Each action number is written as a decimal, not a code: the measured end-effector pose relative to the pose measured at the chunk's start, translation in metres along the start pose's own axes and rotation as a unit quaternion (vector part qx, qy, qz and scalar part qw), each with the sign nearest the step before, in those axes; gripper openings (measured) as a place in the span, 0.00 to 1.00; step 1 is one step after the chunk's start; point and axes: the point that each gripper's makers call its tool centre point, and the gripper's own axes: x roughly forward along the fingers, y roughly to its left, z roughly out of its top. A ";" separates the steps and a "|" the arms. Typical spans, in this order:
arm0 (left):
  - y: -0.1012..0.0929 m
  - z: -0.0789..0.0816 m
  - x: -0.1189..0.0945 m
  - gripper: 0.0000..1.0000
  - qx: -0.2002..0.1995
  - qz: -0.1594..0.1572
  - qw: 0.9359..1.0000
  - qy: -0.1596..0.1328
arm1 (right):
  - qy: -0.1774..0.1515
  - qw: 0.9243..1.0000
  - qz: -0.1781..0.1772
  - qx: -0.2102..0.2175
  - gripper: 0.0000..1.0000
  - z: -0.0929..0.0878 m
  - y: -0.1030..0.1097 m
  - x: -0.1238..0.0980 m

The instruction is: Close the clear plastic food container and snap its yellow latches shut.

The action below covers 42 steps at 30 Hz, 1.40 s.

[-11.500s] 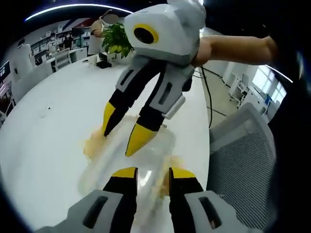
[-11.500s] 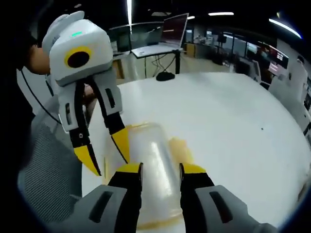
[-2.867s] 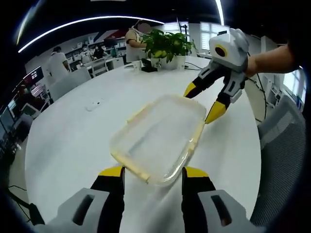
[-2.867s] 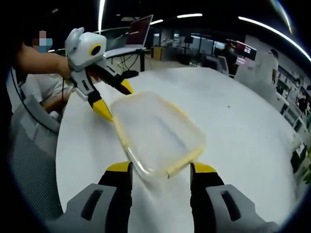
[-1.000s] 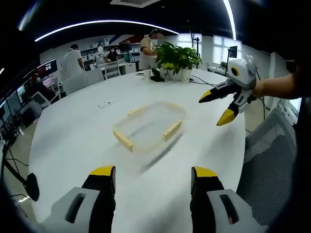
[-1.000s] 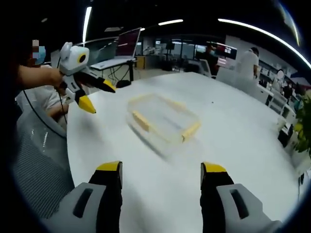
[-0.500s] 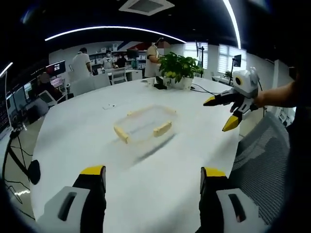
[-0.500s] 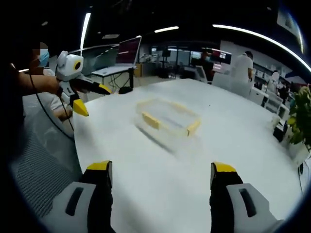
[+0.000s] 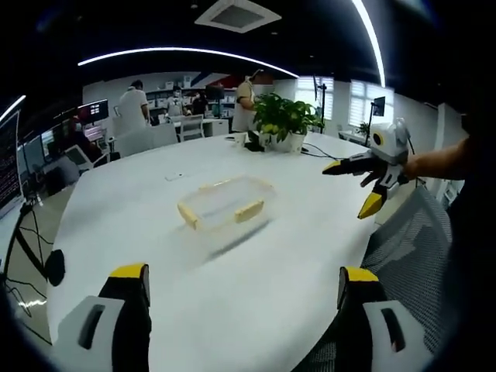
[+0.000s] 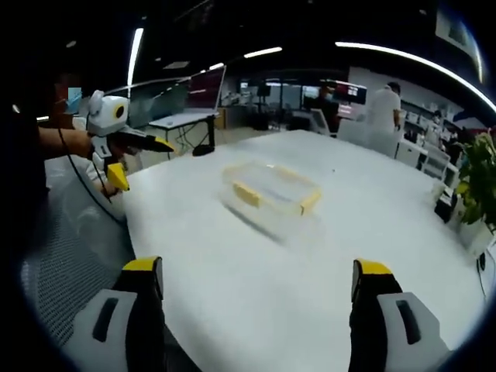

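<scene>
In the left gripper view, the left gripper [image 9: 242,283] has its jaws spread wide with nothing between them, above the white table [image 9: 232,279]. The clear food container [image 9: 223,205] sits at about twelve o'clock from the jaws, well apart, lid on, with yellow latches [image 9: 249,211] that seem folded down. The right gripper [image 9: 363,180], at two o'clock, is open and empty. In the right gripper view, its own jaws gape wide; the container [image 10: 271,192] lies at twelve o'clock, the left gripper [image 10: 133,159] at ten o'clock, open.
</scene>
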 end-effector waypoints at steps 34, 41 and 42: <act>0.002 -0.002 0.000 0.99 0.027 0.007 1.000 0.005 | 0.011 1.000 0.002 -0.003 0.98 -0.007 0.002 -0.003; 0.005 -0.002 -0.001 0.99 0.025 0.010 1.000 0.003 | 0.010 1.000 0.002 -0.002 0.98 -0.007 0.001 -0.003; 0.005 -0.002 -0.001 0.99 0.026 0.010 1.000 0.003 | 0.011 1.000 0.002 -0.003 0.98 -0.007 0.001 -0.003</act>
